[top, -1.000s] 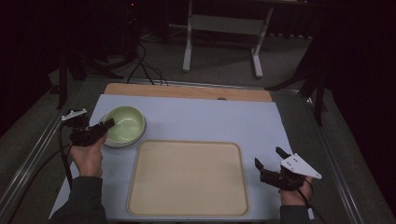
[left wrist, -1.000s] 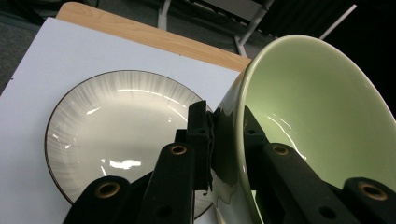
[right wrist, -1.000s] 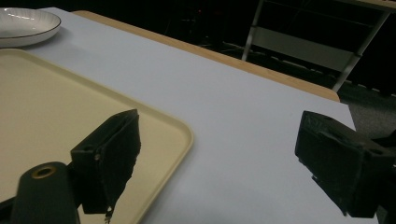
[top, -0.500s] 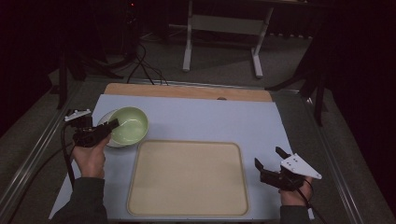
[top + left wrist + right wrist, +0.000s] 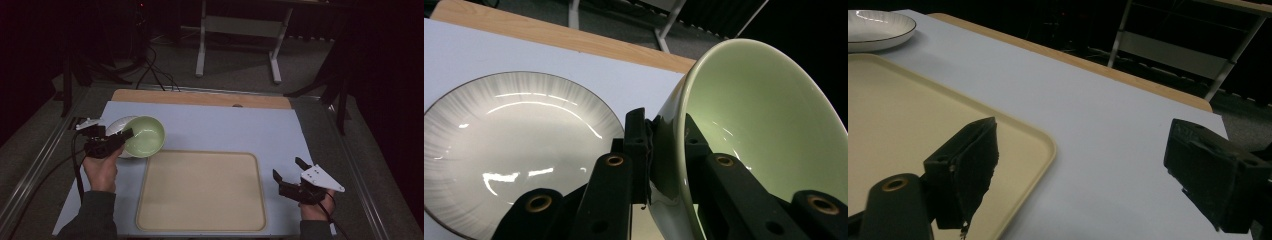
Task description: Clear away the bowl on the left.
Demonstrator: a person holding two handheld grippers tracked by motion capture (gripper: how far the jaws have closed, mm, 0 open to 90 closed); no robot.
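A light green bowl (image 5: 145, 136) hangs tilted above the table at the left, its rim pinched by my left gripper (image 5: 122, 136). In the left gripper view the bowl (image 5: 764, 135) fills the right side, with one jaw inside its wall and one outside. Under it lies a white plate (image 5: 509, 150) with a dark rim, partly hidden by the bowl in the high view (image 5: 116, 126). My right gripper (image 5: 291, 172) rests open at the lower right, beside the beige tray (image 5: 200, 195), with nothing between its jaws.
The tray (image 5: 893, 125) lies in the middle of the light blue mat (image 5: 240, 130). A wooden strip (image 5: 200, 97) edges the table's far side. Metal rails run along both sides. A white table frame (image 5: 240, 45) and cables stand on the floor behind.
My left gripper has lifted the green bowl off the plate and carried it right and toward the tray, tilting it. The plate now shows behind it. The right gripper has not moved.
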